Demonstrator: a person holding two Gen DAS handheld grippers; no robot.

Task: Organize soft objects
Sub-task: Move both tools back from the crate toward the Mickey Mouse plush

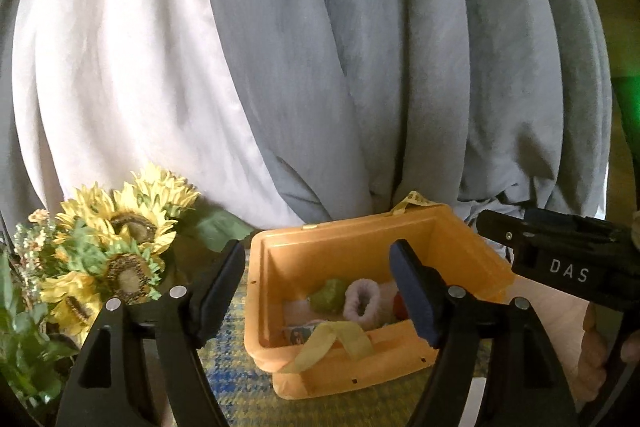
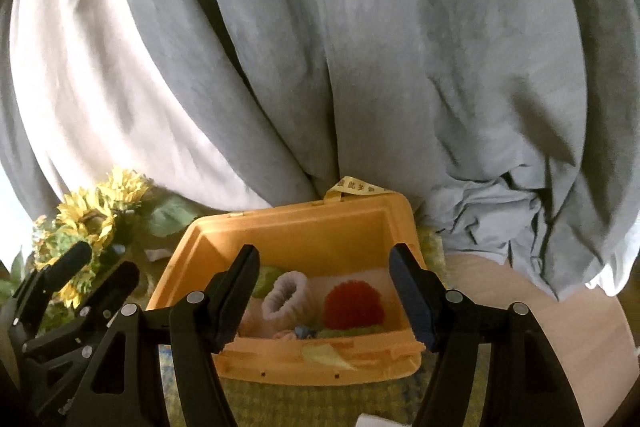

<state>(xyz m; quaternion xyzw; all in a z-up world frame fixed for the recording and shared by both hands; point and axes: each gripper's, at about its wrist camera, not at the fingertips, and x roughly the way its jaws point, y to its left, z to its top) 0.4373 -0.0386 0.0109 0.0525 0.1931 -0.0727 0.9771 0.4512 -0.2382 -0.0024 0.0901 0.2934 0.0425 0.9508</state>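
Left gripper (image 1: 318, 291) and right gripper (image 2: 324, 293) both wide open, empty, poised above orange box (image 2: 304, 227) of soft toys

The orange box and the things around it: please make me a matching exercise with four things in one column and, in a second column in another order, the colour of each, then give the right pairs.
Things:
1. box
2. pompom
3. fluffy ring
4. curtain

Colours:
A. grey
B. red
C. orange
D. pale lilac-white

The pompom and the fluffy ring lie inside the box; the curtain hangs behind it.

Right pairs: 1-C, 2-B, 3-D, 4-A
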